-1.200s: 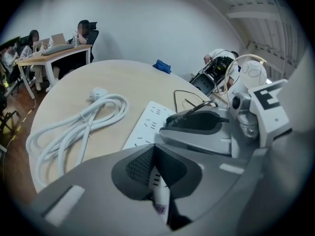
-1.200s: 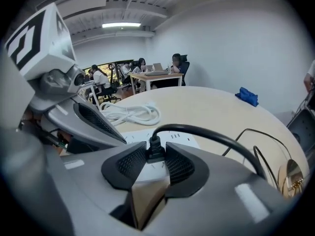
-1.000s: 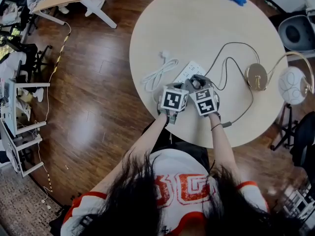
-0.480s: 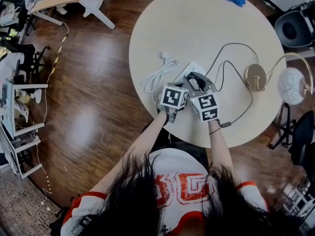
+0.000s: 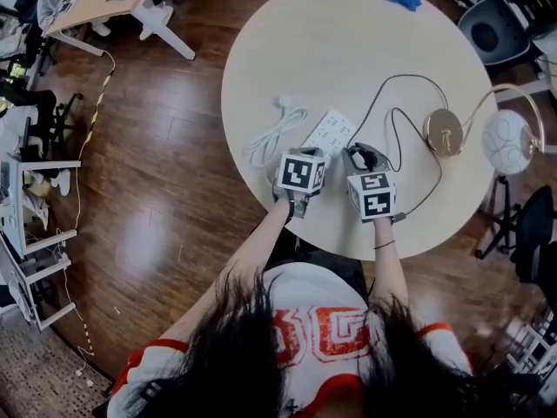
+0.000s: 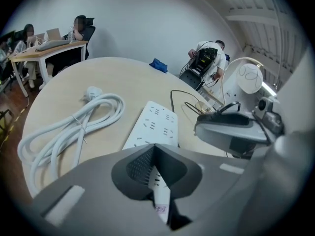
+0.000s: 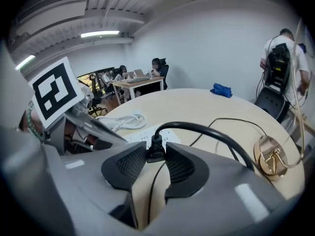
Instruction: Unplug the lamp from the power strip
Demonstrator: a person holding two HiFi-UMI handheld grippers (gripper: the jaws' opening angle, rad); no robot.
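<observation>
The white power strip (image 5: 329,131) lies flat on the worktop. Its near end is pinched in the left gripper (image 6: 155,154), and its white cable (image 5: 277,135) lies coiled to its left. The black plug (image 7: 155,150) is out of the strip, clamped in the right gripper (image 7: 156,145). Its cord (image 5: 413,77) loops to the lamp (image 5: 443,131), which has a brass base and a white globe past the rim.

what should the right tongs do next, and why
Probably lower the plug onto the table beside the strip, then open. The right tongs grip the plug, which looks clear of the strip's sockets, while the left tongs clamp the strip's near end.
</observation>
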